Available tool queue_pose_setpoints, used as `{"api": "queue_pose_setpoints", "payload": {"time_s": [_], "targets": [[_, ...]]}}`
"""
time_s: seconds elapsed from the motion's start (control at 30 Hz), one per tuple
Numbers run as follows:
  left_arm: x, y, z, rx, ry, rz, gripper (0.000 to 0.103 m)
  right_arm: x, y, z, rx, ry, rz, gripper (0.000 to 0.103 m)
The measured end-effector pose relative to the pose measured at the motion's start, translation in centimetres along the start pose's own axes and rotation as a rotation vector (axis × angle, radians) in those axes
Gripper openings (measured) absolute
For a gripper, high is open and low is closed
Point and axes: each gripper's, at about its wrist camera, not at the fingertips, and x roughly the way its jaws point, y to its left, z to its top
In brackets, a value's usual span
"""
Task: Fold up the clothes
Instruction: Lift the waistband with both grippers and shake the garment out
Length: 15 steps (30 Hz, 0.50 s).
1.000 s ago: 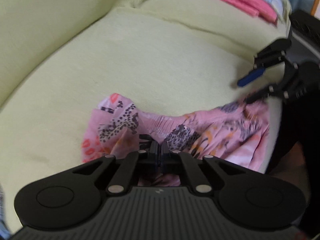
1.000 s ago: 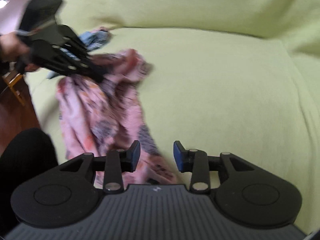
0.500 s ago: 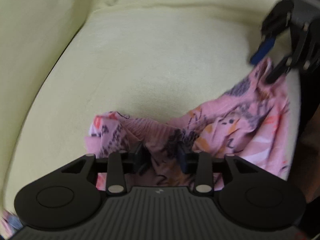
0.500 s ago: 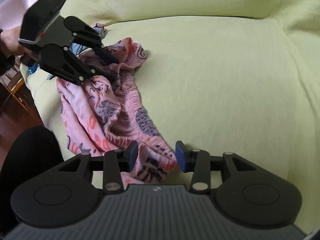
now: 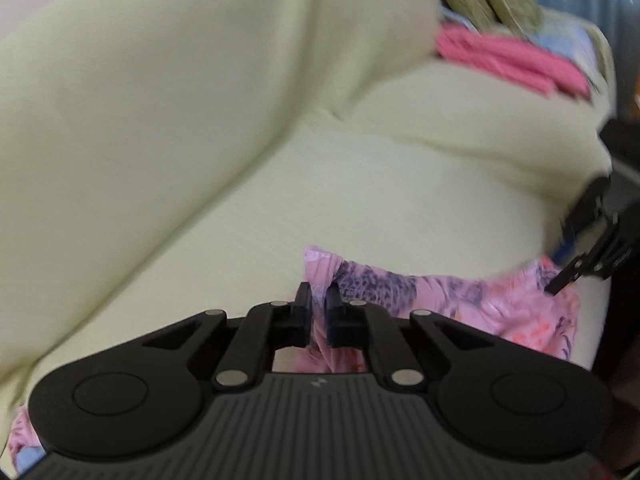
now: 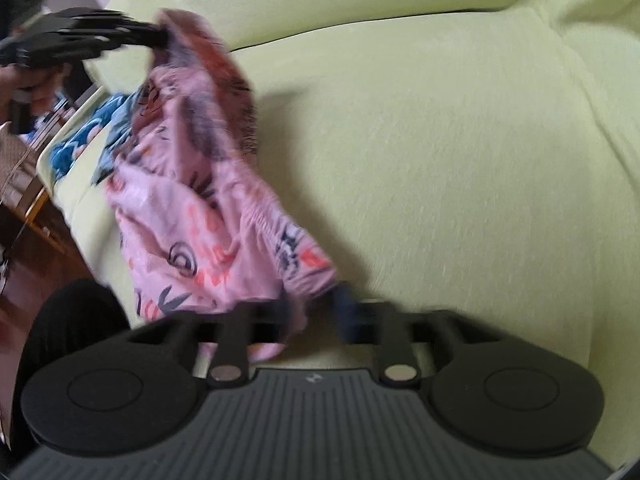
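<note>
I see the pale green sofa [image 6: 440, 140] filling both views, and I place everything against it. At its far end lies a folded pink stack [image 5: 508, 60]; a blue patterned cloth [image 6: 84, 136] lies on its opposite end. The pink patterned garment [image 6: 192, 208] stretches along the sofa's front edge, partly raised off the seat. My left gripper [image 5: 319, 312] has just been closing, and its jaws now pinch one bunched corner of the garment above the cushion. My right gripper [image 6: 316, 312] has also just been closing; it is blurred, but the garment's other corner sits clamped between its fingers near the seat's front.
</note>
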Motion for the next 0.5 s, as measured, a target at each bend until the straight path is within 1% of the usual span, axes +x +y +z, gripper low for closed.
{"api": "queue_pose_setpoints", "payload": {"time_s": [0.03,0.1,0.17,0.2,0.27,0.33,0.5], "targets": [[-0.9,0.7,0.1,-0.016,-0.019,0.015,0.004,-0.3,0.0,0.4,0.026,-0.019,0.009,0.004],[-2.5,1.3,0.4,-0.033,-0.054,0.052,0.004,-2.1,0.9,1.5,0.007,-0.098,-0.022,0.004],[-5.1,1.3,1.0,-0.042,-0.109,0.091,0.004,-4.4,2.3,2.8,-0.031,-0.186,-0.066,0.003],[-6.5,1.2,1.4,-0.046,-0.142,0.112,0.004,-5.9,3.1,3.6,-0.058,-0.233,-0.094,0.003],[-9.4,1.0,2.0,-0.053,-0.207,0.154,0.004,-9.4,5.6,4.9,-0.157,-0.340,-0.185,0.003],[-12.9,-0.1,2.7,-0.060,-0.286,0.201,0.004,-13.5,8.5,5.7,-0.252,-0.453,-0.264,0.003],[-22.8,-3.7,3.8,-0.082,-0.496,0.295,0.004,-22.5,15.2,5.3,-0.403,-0.699,-0.419,0.003]]}}
